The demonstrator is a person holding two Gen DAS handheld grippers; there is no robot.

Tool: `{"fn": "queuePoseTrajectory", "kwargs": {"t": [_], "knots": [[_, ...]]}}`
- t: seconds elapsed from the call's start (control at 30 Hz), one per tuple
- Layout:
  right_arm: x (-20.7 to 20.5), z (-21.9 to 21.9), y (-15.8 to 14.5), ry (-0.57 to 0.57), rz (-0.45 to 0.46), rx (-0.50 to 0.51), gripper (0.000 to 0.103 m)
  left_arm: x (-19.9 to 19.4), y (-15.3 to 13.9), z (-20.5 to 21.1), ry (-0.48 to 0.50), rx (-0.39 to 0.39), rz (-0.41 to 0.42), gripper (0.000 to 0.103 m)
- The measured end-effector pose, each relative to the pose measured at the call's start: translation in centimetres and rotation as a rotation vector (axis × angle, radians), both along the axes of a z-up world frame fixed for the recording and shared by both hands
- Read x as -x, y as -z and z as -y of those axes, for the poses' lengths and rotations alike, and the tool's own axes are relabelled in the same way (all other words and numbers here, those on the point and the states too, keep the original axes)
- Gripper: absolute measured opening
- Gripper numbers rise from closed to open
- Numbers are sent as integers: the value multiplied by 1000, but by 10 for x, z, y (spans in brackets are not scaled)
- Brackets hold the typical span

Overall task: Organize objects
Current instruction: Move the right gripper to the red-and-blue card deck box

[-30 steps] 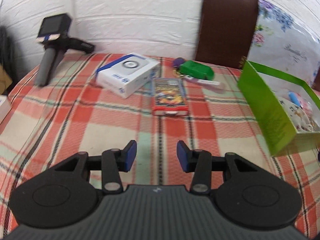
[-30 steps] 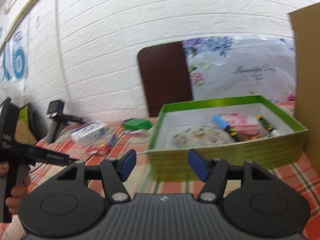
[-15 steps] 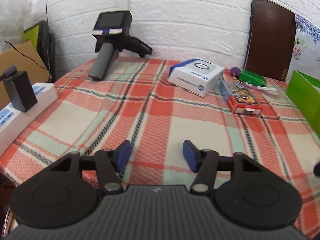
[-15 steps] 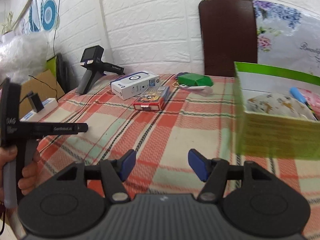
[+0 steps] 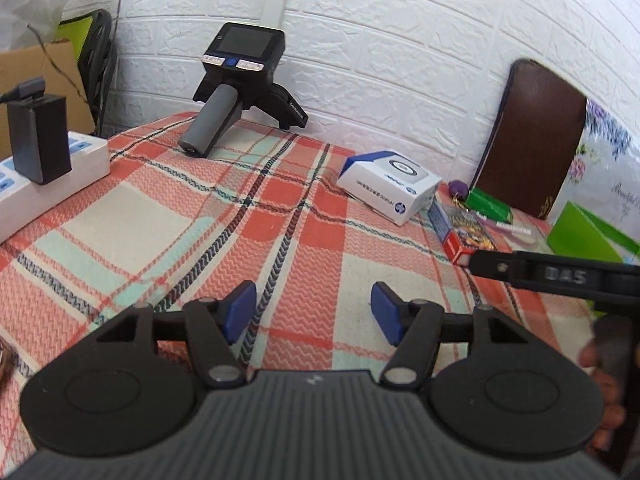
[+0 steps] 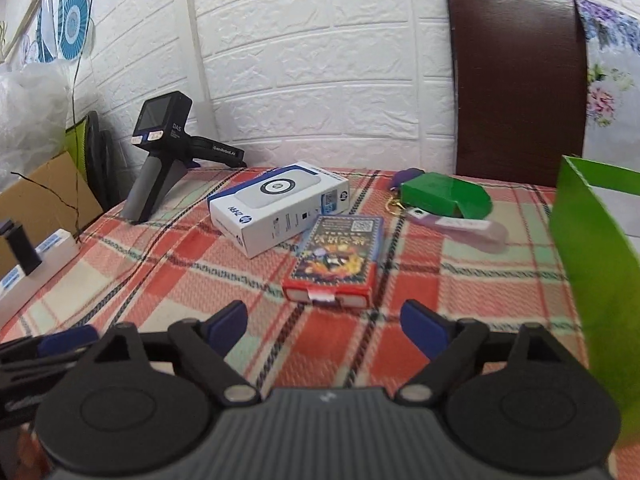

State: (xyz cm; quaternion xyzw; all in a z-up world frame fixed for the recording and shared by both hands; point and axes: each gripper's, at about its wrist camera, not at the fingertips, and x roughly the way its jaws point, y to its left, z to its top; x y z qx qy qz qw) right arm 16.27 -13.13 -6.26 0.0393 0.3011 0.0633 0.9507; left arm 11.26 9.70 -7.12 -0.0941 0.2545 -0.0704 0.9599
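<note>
On the checked tablecloth lie a white-and-blue carton [image 6: 280,206] [image 5: 390,186], a red card box [image 6: 334,266] [image 5: 462,232], a green pouch [image 6: 446,196] [image 5: 488,204] with a purple key fob [image 6: 406,176], and a pale lilac tube [image 6: 464,224]. My right gripper [image 6: 326,324] hovers just short of the card box, its jaws opening with nothing between them. My left gripper [image 5: 314,312] hangs over bare cloth to the left, its jaws also opening and empty. The right gripper's black finger [image 5: 532,272] reaches across the left wrist view, held by a hand [image 5: 604,392].
A green storage box [image 6: 592,256] [image 5: 580,232] stands at the right. A spare handheld gripper [image 5: 236,92] [image 6: 160,156] leans on the white brick wall at the back left. A power strip with a black adapter [image 5: 38,144] sits at the left edge. A brown chair back [image 6: 516,80] rises behind.
Both grippers swung left, away from the green box, and sank a little. The card box and carton came in front of the right gripper, whose jaws spread wider. The left jaws widened too.
</note>
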Motion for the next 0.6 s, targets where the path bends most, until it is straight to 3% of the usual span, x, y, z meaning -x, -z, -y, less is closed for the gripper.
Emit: {"fn": "queuePoseTrajectory", "kwargs": {"t": [0.1,0.13,0.2,0.27,0.43,0.6], "knots": [[-30,-12,6,16,-2,70,94,-3,1,-3,-6,25,-5,65],[-38,-14,10,29,-26,102,87,-4,1,-3,-6,30,-6,65],[-40,-7,12,26,-40,62,66,-5,2,-4,-7,42,-7,65],[-29,-5,12,-4,-44,89,63,-5,2,-5,-7,51,-8,65],[47,3,12,-56,-47,120,63,-5,2,-4,-6,37,-11,65],[147,21,10,-52,-35,154,63,-6,1,7,1,-34,-24,68]]}}
